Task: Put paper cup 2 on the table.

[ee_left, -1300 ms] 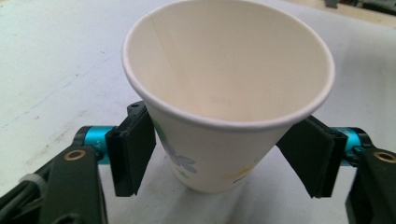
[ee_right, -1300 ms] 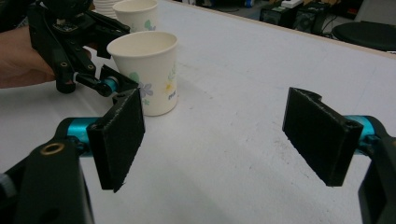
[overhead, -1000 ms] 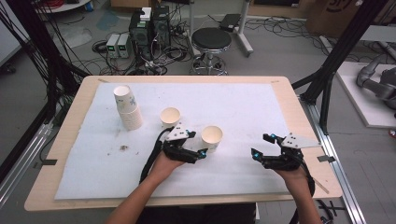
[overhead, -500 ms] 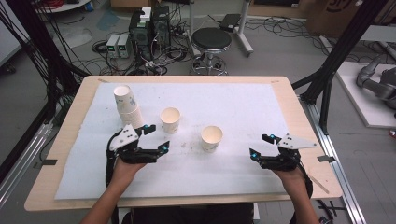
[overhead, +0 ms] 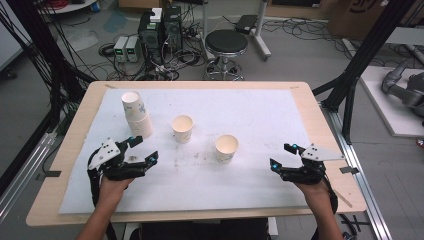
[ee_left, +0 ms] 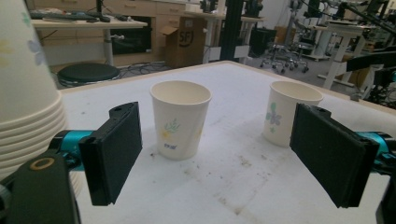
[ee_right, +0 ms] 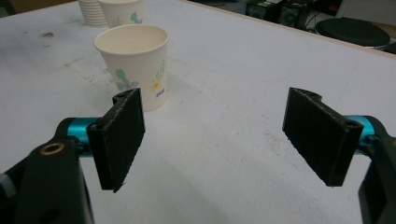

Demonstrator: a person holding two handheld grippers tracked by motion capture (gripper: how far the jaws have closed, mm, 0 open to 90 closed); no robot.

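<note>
Both tongs are empty with jaws spread wide. The left tongs [overhead: 141, 152] sit beside the cup stack [overhead: 136, 114], likely placed to draw from it. 2 single cups [overhead: 182, 128] [overhead: 226, 148] stand apart mid-table [overhead: 260, 110]; the right tongs [overhead: 283, 156] rest near the right edge, their path unobstructed.

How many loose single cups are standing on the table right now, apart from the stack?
2. One cup stands upright just right of the cup stack; the other cup stands further right and nearer the person. Both grippers are open and hold nothing.
</note>
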